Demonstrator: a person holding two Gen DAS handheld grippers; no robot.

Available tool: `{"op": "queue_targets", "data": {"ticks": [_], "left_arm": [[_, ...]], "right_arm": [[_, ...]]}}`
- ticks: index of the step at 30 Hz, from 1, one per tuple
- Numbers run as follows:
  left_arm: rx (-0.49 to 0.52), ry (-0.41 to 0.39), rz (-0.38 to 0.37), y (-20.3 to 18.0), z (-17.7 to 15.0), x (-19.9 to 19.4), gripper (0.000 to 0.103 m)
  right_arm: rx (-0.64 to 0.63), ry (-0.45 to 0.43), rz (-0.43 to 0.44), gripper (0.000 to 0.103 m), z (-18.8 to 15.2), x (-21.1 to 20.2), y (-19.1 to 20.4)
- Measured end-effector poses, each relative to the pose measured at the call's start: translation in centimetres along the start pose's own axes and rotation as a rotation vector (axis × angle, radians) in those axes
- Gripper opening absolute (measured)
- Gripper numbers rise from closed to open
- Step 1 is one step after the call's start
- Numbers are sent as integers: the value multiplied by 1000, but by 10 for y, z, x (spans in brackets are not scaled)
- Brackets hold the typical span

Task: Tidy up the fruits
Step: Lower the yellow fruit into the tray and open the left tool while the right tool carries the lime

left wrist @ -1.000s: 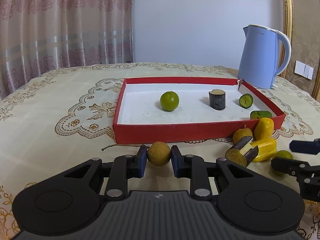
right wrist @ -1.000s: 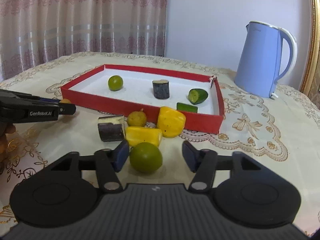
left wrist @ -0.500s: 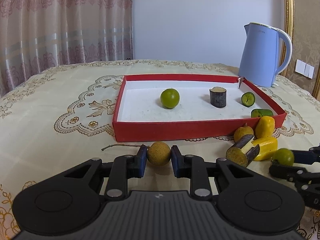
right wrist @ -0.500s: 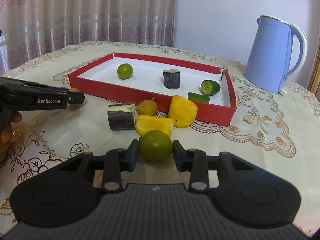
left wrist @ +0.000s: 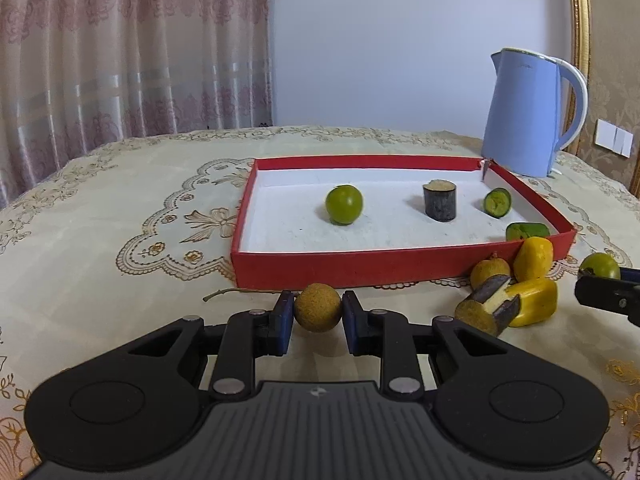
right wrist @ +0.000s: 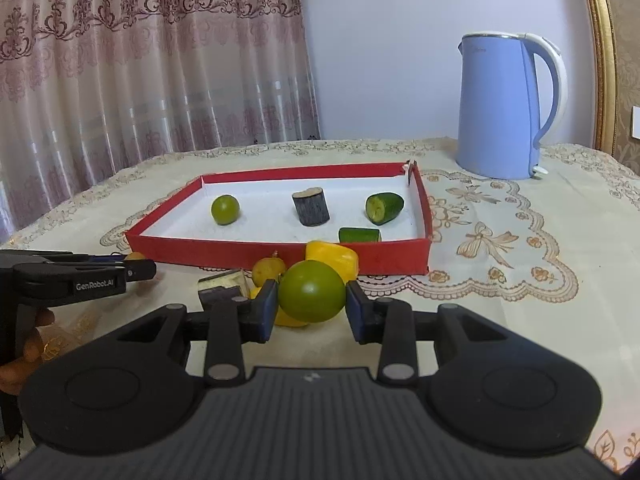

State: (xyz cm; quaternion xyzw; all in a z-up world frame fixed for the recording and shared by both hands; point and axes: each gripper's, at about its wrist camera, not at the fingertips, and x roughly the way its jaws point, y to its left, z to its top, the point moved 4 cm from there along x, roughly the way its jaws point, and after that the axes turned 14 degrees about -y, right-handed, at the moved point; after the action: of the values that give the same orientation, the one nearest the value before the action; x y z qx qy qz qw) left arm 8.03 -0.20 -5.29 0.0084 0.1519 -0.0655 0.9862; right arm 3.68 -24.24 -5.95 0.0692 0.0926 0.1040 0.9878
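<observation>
My left gripper (left wrist: 318,314) is shut on a brown longan (left wrist: 318,307) just in front of the red tray (left wrist: 400,266). My right gripper (right wrist: 312,308) is shut on a green lime (right wrist: 312,297), held a little above the cloth; the same lime (left wrist: 600,266) shows at the right edge of the left wrist view. Inside the tray lie another green lime (left wrist: 344,204), a dark cane stub (left wrist: 440,201) and two cucumber pieces (left wrist: 497,202). Outside its front right corner sit two yellow pieces (left wrist: 534,298), a small yellow fruit (left wrist: 490,274) and a split dark stub (left wrist: 486,310).
A blue kettle (right wrist: 508,106) stands at the back right of the lace-covered table. A thin twig (left wrist: 228,292) lies left of the longan. Curtains hang behind the table. A hand (right wrist: 24,348) holds the left gripper's handle at the left edge.
My right gripper closed on the green lime and lifted it slightly, so it now hides part of the yellow pieces. The left gripper stayed still with the longan.
</observation>
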Motion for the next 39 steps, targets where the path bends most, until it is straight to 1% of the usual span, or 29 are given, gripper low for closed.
{"op": "queue_targets", "data": {"ticks": [3,9,12,17,22,25,30,39], "left_arm": [[4,-2,-23,-4,7,-2,25],[84,-60,-18,-14,30,-2,25],[104,-69,-9,-13,43,8,25],[135,-84,32,-9,60,34,25],[153,-58,56,-3,70,68,25],[171,-37,80,-3,69,85,25],[166,15,96,0,64,110,25],[167,60,130,1,63,137,25]], "right_arm": [[1,1,10,34,-2,-1,1],[18,-3,24,34,-2,-2,0],[32,-8,29,34,-1,-3,-2],[42,-17,37,34,2,-6,-3],[43,-19,40,34,3,-7,-2],[39,-19,39,34,3,-8,-1],[36,-19,43,34,5,-8,0],[27,-15,48,34,6,-8,5]]}}
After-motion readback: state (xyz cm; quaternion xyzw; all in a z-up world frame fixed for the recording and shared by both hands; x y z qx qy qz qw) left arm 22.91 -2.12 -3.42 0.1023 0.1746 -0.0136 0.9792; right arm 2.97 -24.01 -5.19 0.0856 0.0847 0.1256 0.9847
